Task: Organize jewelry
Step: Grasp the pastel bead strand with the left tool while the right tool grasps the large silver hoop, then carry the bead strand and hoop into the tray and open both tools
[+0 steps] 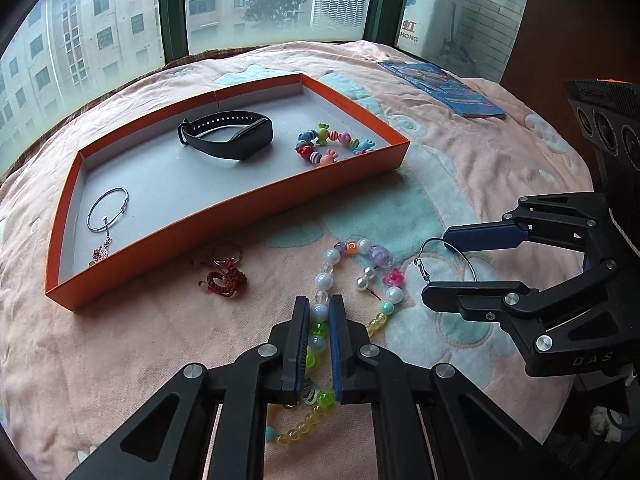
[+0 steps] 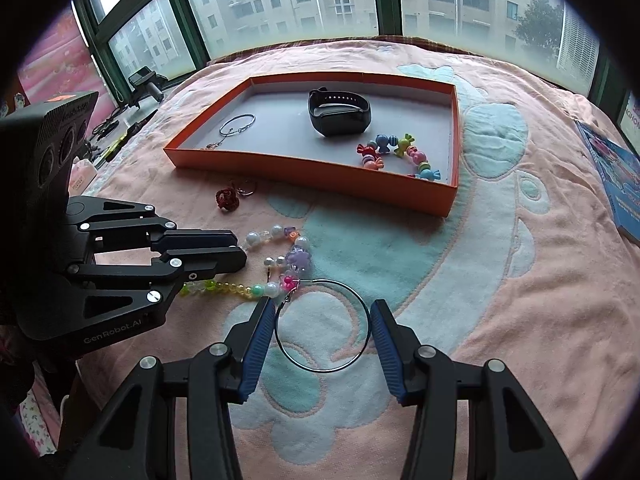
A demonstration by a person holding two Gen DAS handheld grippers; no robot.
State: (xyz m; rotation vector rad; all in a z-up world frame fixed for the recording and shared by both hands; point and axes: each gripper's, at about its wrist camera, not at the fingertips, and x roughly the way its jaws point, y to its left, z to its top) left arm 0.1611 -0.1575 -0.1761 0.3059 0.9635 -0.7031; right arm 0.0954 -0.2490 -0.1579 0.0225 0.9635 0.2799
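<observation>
Nearest to me, the left hand-held gripper point(image 1: 320, 312) has its fingers drawn in narrow around a strand of the beaded necklace point(image 1: 362, 276), which lies looped on the bed point(image 1: 500, 168); the beads sit between the pads, though whether they are pinched tight or merely bracketed I cannot tell. Beside it, the right hand-held gripper point(image 2: 322, 314) stands wide open, its blue ribbed pads on either side of a thin wire hoop earring point(image 2: 322, 326) that lies flat on the blanket, apparently touched by neither pad. The necklace is a mix of glossy pearl-like spheres, clear faceted beads and translucent yellow-green ones, with a pink and a lilac flower; the hoop is bare bright metal with a small clasp. The blanket itself is fleecy, pink with pale teal cartoon shapes.

A little farther off, just short of the tray, a small red knotted charm on a ring point(image 1: 222, 274) lies loose.

Beyond that is the shallow orange cardboard tray point(image 1: 256, 196) with a grey floor. Inside it lie a matte black fitness band point(image 1: 228, 134), a bracelet of chunky candy-coloured beads point(image 1: 332, 146), a slim silver bangle point(image 1: 107, 209) and a fine rose-gold chain point(image 1: 100, 251). A blue booklet point(image 1: 444, 89) rests near the bed's far edge.

I would judge the job past halfway: four pieces stowed, three left.
</observation>
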